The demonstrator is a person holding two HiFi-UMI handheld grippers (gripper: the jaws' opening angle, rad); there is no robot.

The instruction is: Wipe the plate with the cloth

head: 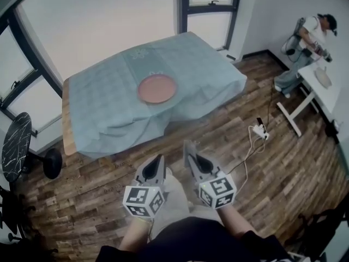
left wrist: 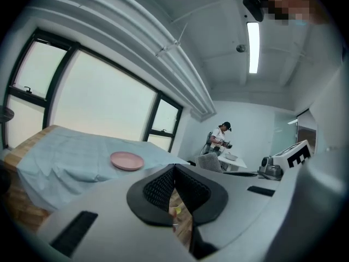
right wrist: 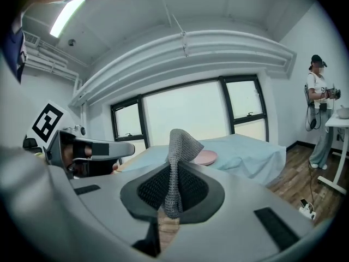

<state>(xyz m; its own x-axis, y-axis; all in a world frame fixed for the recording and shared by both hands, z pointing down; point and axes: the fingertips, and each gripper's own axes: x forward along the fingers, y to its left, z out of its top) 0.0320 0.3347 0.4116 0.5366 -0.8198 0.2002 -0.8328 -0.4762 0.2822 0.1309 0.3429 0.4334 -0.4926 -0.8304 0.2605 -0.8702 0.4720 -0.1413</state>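
Observation:
A pink plate (head: 157, 88) sits in the middle of a table covered with a light blue tablecloth (head: 103, 100), well ahead of both grippers. It also shows as the plate (left wrist: 127, 160) at the left in the left gripper view and as the plate (right wrist: 206, 157) behind the cloth in the right gripper view. My right gripper (right wrist: 173, 173) is shut on a grey mesh cloth (right wrist: 178, 152) that sticks up between its jaws. My left gripper (left wrist: 174, 171) is shut with nothing in it. Both the left gripper (head: 160, 158) and the right gripper (head: 189, 146) hang over the wooden floor, short of the table.
A power strip (head: 260, 130) with a cable lies on the floor to the right. A black round side table (head: 15, 146) stands at the left. A person (head: 313, 34) works at a white table (head: 322, 89) at the far right. Windows run behind the covered table.

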